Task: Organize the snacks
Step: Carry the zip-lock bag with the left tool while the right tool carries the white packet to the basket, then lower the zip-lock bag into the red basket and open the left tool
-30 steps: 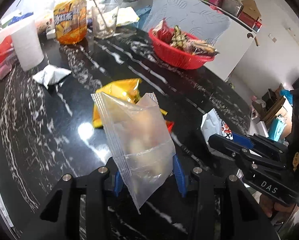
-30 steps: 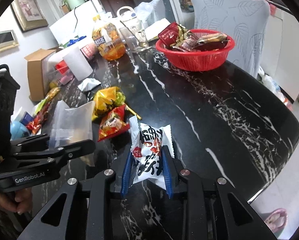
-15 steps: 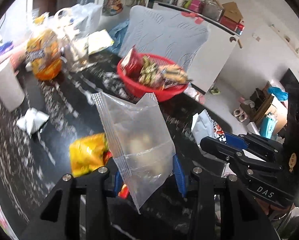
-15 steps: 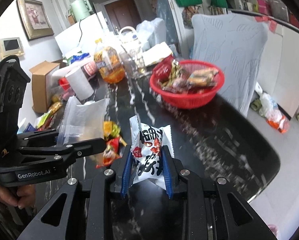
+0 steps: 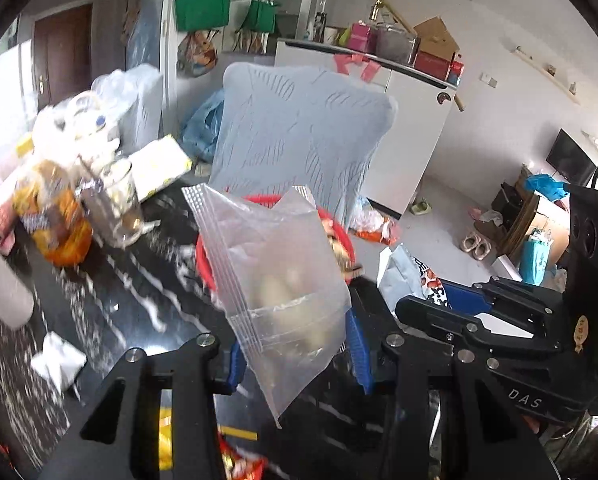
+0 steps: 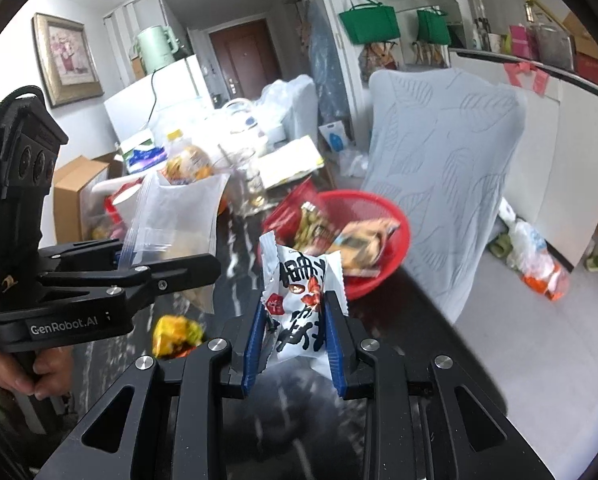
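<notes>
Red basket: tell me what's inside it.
In the right wrist view the red basket holds several snack packets, among them a green one and an orange-tan one. The white packet in the right claw covers its near side.

The counter (image 5: 111, 296) is black with white veining. The basket (image 6: 383, 220) is red, and the snack packet (image 6: 303, 304) white with black lettering and red spots. The zip bag (image 5: 275, 264) is clear, between blue-padded black tongs (image 5: 295, 350).

light: bright daylight | blur: motion-smeared table (image 5: 111, 300) | edges: fisheye-bent, dark vignette
</notes>
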{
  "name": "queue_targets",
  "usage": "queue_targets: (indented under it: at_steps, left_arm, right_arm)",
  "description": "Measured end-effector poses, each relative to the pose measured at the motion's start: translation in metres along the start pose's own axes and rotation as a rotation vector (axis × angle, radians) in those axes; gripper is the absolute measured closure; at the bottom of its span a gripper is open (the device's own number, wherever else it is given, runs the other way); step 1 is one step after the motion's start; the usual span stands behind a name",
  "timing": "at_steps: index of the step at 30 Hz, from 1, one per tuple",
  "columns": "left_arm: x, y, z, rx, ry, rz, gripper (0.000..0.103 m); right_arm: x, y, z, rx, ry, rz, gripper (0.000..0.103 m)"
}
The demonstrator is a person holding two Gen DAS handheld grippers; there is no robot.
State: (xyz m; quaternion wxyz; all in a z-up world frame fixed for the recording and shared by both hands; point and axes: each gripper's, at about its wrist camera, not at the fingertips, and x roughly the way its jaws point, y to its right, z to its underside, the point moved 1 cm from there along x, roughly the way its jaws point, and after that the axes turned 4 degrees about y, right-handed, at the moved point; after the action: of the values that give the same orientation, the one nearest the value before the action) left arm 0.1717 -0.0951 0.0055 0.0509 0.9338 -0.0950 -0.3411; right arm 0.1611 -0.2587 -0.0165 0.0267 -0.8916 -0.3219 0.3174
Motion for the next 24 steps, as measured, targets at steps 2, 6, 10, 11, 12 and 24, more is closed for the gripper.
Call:
queue_targets:
  at_steps: [2, 6, 10, 11, 12, 24]
  left_arm:
    - [0.009, 0.000, -0.010, 0.005, 0.006, 0.005, 0.062]
    - [0.025, 0.001, -0.024, 0.021, 0.018, 0.009, 0.062]
    - [0.040, 0.000, -0.042, 0.036, 0.034, 0.008, 0.062]
    - [0.043, 0.000, -0.046, 0.043, 0.037, 0.006, 0.062]
    - [0.048, 0.000, -0.052, 0.050, 0.041, 0.003, 0.062]
    - [0.095, -0.009, -0.089, 0.099, 0.045, -0.018, 0.062]
  right_arm:
    - [0.004, 0.007, -0.008, 0.002, 0.009, 0.010, 0.075]
    - [0.011, 0.021, -0.021, 0.001, 0.020, 0.025, 0.075]
    - [0.021, 0.032, -0.035, -0.001, 0.023, 0.040, 0.075]
    - [0.023, 0.035, -0.037, -0.002, 0.024, 0.041, 0.075]
    - [0.026, 0.039, -0.042, -0.001, 0.025, 0.044, 0.075]
    - [0.058, 0.061, -0.072, 0.001, 0.026, 0.083, 0.075]
